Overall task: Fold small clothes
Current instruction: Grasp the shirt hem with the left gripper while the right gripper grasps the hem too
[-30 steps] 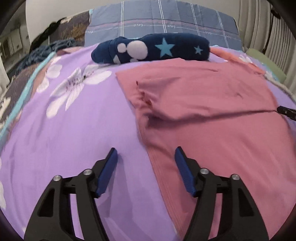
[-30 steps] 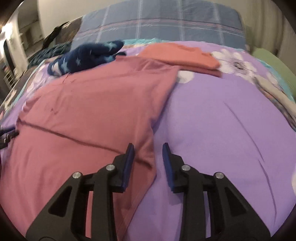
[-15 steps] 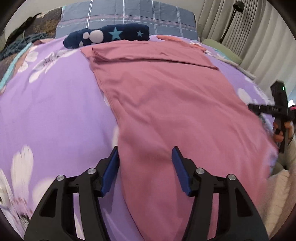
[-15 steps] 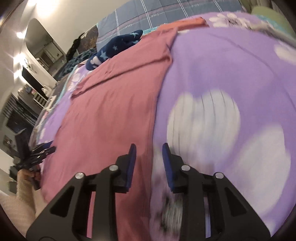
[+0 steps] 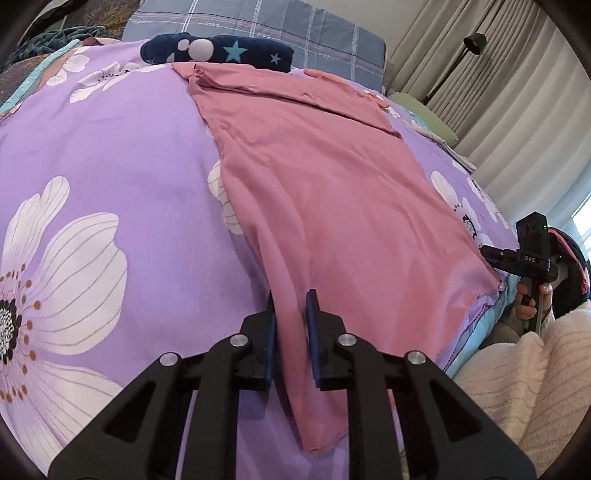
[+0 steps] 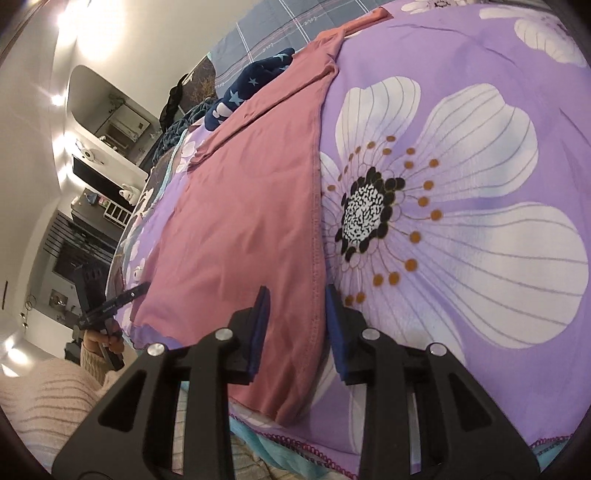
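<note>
A pink garment [image 5: 325, 192] lies spread flat on the purple floral bedspread [image 5: 110, 166], its far end folded over. My left gripper [image 5: 290, 325] is shut on the garment's near left corner edge. In the right wrist view the pink garment [image 6: 240, 206] runs away from me; my right gripper [image 6: 297, 317] is open with its blue pads either side of the garment's near right hem. The right gripper also shows in the left wrist view [image 5: 491, 254], at the garment's far corner.
A navy star-patterned garment [image 5: 218, 51] lies rolled at the far end, before a grey plaid pillow [image 5: 258, 26]. An orange folded garment [image 6: 369, 18] lies beyond. The bed's near edge [image 6: 295, 443] is just below the grippers. Curtains [image 5: 517, 92] hang at the right.
Both grippers pulled back from mid-bed to the garment's near corners. The left gripper closed on the pink edge. The right gripper opened wider around the hem.
</note>
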Action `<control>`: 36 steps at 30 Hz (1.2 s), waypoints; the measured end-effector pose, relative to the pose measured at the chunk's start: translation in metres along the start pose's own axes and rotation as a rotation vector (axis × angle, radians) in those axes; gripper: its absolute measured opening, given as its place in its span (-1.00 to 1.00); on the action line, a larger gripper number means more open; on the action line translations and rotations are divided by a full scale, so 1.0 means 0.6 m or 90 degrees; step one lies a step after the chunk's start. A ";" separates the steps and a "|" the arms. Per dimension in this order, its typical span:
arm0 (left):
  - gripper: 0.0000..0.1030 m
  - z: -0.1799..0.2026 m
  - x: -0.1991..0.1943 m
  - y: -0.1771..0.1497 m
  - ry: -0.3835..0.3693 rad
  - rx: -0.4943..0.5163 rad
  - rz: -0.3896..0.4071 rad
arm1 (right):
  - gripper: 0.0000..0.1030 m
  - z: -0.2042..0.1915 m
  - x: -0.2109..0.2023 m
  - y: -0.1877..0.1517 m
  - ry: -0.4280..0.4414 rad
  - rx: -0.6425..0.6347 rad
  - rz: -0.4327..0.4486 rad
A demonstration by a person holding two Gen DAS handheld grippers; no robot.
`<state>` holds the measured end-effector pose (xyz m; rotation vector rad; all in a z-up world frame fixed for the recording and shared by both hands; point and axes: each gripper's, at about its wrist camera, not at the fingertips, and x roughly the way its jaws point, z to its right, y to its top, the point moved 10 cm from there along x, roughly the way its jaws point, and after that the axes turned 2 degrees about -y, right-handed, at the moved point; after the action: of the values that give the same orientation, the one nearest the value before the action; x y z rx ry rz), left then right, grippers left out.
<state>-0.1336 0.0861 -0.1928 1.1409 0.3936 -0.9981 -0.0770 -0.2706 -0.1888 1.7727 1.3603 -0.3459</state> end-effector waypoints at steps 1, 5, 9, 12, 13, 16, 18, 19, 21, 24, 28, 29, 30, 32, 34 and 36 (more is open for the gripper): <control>-0.61 0.001 -0.001 0.000 0.001 0.000 0.000 | -0.34 -0.002 0.000 0.001 0.004 -0.001 -0.002; -0.45 0.007 -0.007 -0.008 0.005 0.009 0.000 | -0.29 -0.010 -0.002 -0.006 0.001 -0.022 -0.017; -0.80 0.006 -0.002 0.000 0.010 0.005 0.013 | -0.21 -0.024 0.011 -0.003 0.019 -0.040 -0.016; -0.92 0.009 -0.020 0.026 0.020 -0.014 0.050 | -0.91 -0.035 0.029 0.010 0.028 -0.027 -0.022; -0.92 0.013 -0.037 0.039 0.023 -0.012 0.072 | -0.91 -0.039 0.024 0.016 0.033 -0.022 -0.010; -0.92 0.036 -0.104 0.085 0.014 0.007 0.146 | -0.92 -0.065 -0.026 0.059 0.067 -0.025 0.066; -0.93 0.060 -0.147 0.109 0.029 0.044 0.185 | -0.92 -0.085 -0.066 0.088 0.104 -0.023 0.114; -0.93 0.070 -0.163 0.116 0.034 0.057 0.198 | -0.92 -0.097 -0.085 0.098 0.115 -0.030 0.135; -0.93 0.093 -0.189 0.122 0.043 0.080 0.216 | -0.92 -0.125 -0.126 0.110 0.134 -0.054 0.177; -0.93 0.121 -0.215 0.106 0.034 0.091 0.221 | -0.92 -0.152 -0.170 0.098 0.125 -0.099 0.209; -0.92 0.121 -0.221 0.074 0.040 0.064 0.199 | -0.92 -0.145 -0.197 0.069 0.110 -0.104 0.206; -0.92 0.116 -0.217 0.073 0.043 0.057 0.192 | -0.92 -0.141 -0.195 0.069 0.104 -0.101 0.201; -0.92 0.111 -0.209 0.072 0.049 0.052 0.183 | -0.94 -0.135 -0.188 0.067 0.085 -0.096 0.194; -0.92 0.110 -0.201 0.076 0.046 0.052 0.178 | -0.94 -0.132 -0.176 0.074 0.089 -0.093 0.184; -0.92 0.101 -0.186 0.097 0.051 0.054 0.173 | -0.94 -0.129 -0.160 0.093 0.097 -0.081 0.182; -0.92 0.092 -0.173 0.123 0.052 0.056 0.173 | -0.94 -0.125 -0.142 0.118 0.100 -0.071 0.180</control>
<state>-0.1401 0.0893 -0.0540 1.2804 0.2529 -0.7390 -0.0656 -0.2731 -0.0556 1.8971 1.1872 0.0232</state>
